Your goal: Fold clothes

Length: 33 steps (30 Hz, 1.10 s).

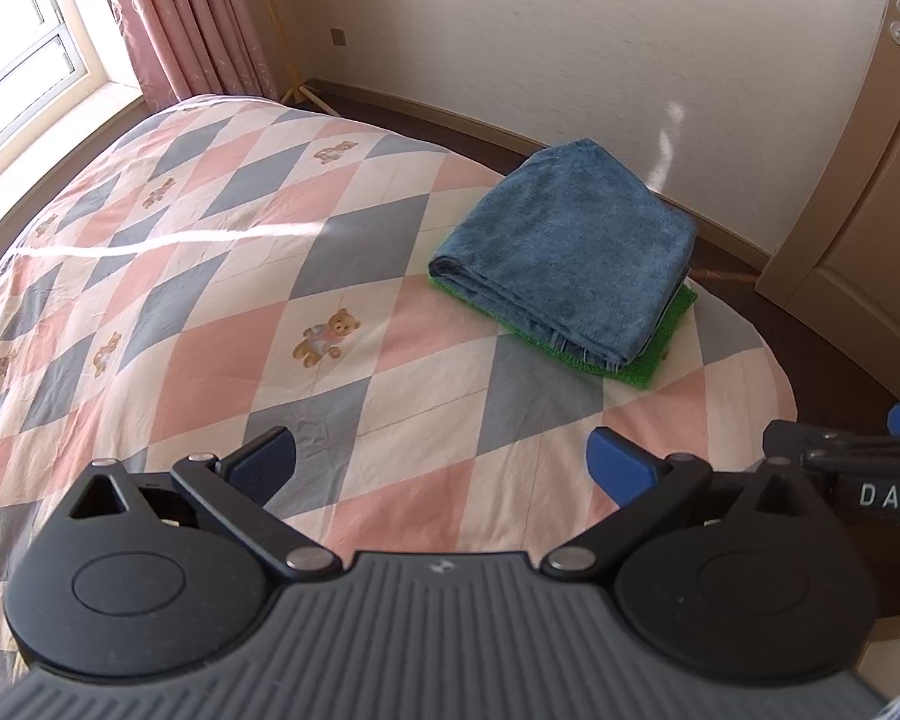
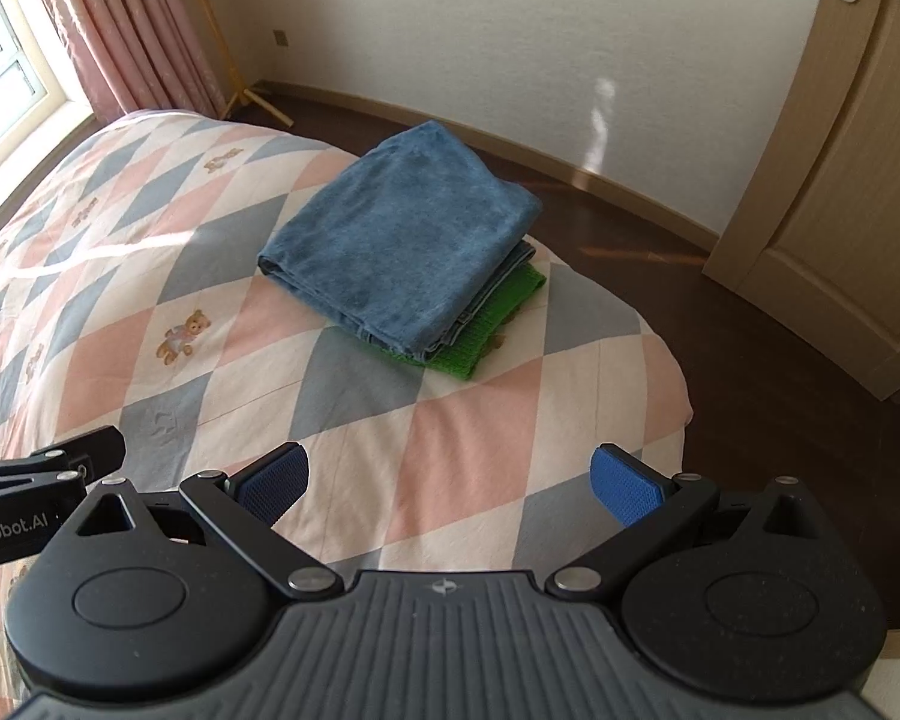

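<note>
The left gripper (image 1: 441,456) hung above the quilt (image 1: 210,312) with its jaws spread wide and nothing between the blue pads (image 1: 621,468). The right gripper (image 2: 450,477) was likewise released, its pads (image 2: 627,483) far apart over bare quilt (image 2: 462,438).

A folded blue towel (image 1: 564,252) lay ahead of the left gripper and off to its right, near the far corner of the bed. It sat on top of a folded green cloth (image 1: 660,348), whose edge stuck out along the towel's near and right sides. From the right gripper the same towel (image 2: 402,234) lay ahead and slightly left, with the green cloth (image 2: 498,318) showing under its right and near edges. Neither gripper touched the stack; both were well apart from it.

The two grippers hung side by side: part of the right one showed at the right edge of the left view, and part of the left one at the left edge of the right view.

Beyond the bed stood a door (image 2: 840,180) to the right and a curtain (image 1: 186,18) to the left.
</note>
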Each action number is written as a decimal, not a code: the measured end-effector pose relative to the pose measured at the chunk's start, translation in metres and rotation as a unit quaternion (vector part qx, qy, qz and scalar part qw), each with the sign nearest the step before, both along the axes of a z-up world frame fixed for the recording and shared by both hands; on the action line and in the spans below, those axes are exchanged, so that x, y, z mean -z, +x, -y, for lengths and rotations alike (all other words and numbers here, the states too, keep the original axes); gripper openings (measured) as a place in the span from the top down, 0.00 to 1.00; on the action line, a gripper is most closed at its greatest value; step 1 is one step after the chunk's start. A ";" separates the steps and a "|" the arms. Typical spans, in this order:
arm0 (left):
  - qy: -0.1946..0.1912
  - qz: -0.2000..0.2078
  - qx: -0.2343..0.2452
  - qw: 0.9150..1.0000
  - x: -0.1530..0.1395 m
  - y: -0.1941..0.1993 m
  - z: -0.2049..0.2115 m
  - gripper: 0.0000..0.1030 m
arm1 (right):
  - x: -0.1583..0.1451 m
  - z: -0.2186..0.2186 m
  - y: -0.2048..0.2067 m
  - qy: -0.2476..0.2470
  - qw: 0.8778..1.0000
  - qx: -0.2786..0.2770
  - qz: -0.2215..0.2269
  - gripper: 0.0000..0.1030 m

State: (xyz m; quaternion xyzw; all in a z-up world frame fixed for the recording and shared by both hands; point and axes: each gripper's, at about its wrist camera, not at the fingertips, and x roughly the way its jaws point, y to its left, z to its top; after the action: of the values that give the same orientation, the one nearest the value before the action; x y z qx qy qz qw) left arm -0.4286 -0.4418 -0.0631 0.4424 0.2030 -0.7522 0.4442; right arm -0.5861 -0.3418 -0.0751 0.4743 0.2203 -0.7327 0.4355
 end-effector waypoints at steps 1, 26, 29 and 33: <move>0.001 0.001 0.000 1.000 0.001 -0.003 0.002 0.01 | 0.001 0.002 -0.003 0.002 1.000 -0.001 0.001 0.00; 0.018 0.016 0.003 1.000 0.020 -0.061 0.038 0.01 | 0.019 0.034 -0.050 0.028 0.999 -0.023 0.006 0.00; 0.022 0.012 0.004 1.000 0.021 -0.068 0.041 0.01 | 0.019 0.036 -0.055 0.029 0.999 -0.025 0.005 0.00; 0.033 0.008 0.001 0.999 0.022 -0.075 0.047 0.01 | 0.022 0.038 -0.063 0.032 0.999 -0.027 0.006 0.00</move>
State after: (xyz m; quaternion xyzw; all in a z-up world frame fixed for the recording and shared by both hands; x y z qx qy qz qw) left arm -0.5039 -0.4885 -0.0853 0.4628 0.2233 -0.7422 0.4303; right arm -0.6495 -0.3797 -0.0973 0.4862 0.2539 -0.7106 0.4406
